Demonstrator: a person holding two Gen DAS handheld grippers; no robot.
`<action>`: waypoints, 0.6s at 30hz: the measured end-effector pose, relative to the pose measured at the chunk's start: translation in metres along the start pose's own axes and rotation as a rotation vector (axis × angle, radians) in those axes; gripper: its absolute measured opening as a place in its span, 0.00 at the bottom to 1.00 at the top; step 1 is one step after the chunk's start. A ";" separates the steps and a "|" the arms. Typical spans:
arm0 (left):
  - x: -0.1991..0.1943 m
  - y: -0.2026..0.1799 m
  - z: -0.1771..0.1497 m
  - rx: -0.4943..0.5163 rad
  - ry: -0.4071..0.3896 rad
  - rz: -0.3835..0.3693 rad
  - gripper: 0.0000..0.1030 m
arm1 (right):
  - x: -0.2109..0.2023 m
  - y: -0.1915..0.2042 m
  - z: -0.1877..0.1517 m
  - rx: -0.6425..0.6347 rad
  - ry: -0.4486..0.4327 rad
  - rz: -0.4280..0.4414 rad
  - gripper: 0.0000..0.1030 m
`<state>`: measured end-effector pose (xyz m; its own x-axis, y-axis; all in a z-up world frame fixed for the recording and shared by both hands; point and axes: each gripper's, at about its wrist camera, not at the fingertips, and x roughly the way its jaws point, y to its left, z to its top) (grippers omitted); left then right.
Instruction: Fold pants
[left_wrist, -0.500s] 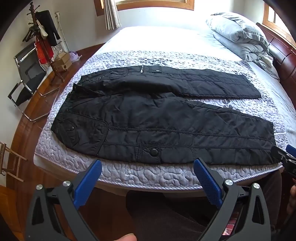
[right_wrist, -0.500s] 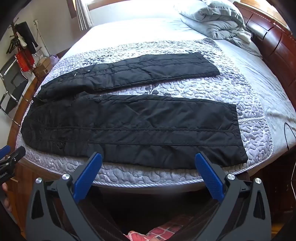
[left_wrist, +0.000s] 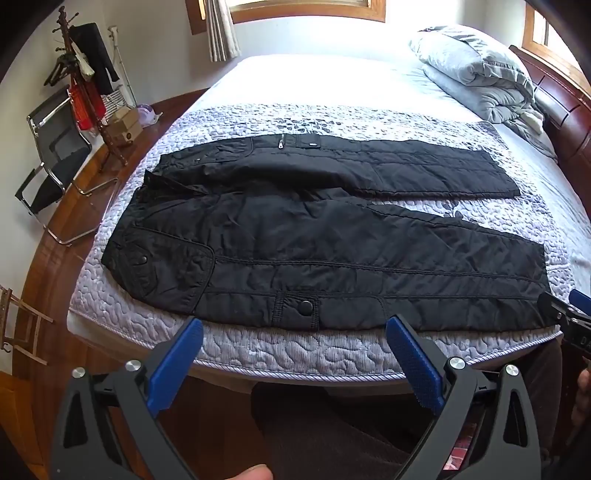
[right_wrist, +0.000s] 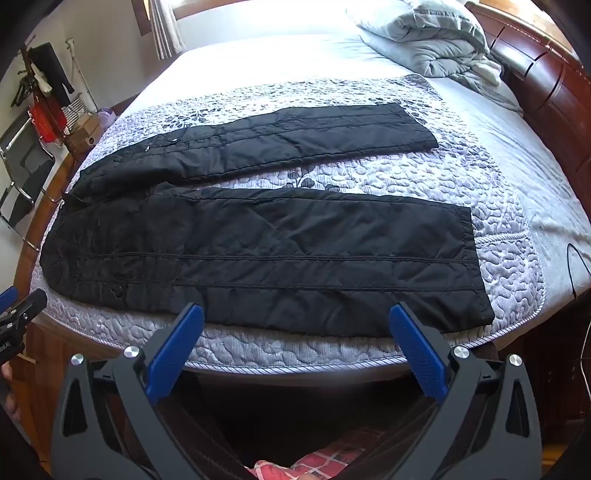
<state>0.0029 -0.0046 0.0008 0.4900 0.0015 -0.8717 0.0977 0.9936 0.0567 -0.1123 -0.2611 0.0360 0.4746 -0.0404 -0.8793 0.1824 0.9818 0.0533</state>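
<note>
From the left wrist, the black pants (left_wrist: 332, 251) are seen spread flat on the quilted bed (left_wrist: 295, 350), long axis running left to right, waistband nearer the left gripper (left_wrist: 295, 328), which is held released just short of the near edge.

From the right wrist, the right gripper (right_wrist: 295, 325) is likewise spread wide, with the near leg's cuff (right_wrist: 476, 266) lying ahead to its right.

Bright bedroom w/ wood-framed window (left_wrist: 306, 9), curtain (left_wrist: 221, 29), quilted bed (left_wrist: 295, 350), grey duvet (left_wrist: 476, 70), dark wood headboard (right_wrist: 546, 85), coat rack (left_wrist: 88, 88), folding chair (left_wrist: 55, 155), wood floor (left_wrist: 48, 258)
</note>
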 end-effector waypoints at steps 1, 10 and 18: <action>0.001 -0.001 0.000 0.001 0.000 0.000 0.97 | 0.000 0.000 0.000 0.000 0.000 0.000 0.98; 0.000 0.003 -0.001 -0.004 -0.006 -0.001 0.96 | 0.002 -0.010 -0.002 0.000 -0.003 -0.007 0.98; -0.001 0.004 -0.001 -0.001 -0.008 -0.005 0.96 | 0.003 -0.008 0.000 -0.003 -0.002 -0.015 0.98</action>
<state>0.0018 -0.0008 0.0016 0.4961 -0.0041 -0.8683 0.0990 0.9937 0.0518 -0.1128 -0.2693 0.0327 0.4732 -0.0557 -0.8792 0.1873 0.9815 0.0387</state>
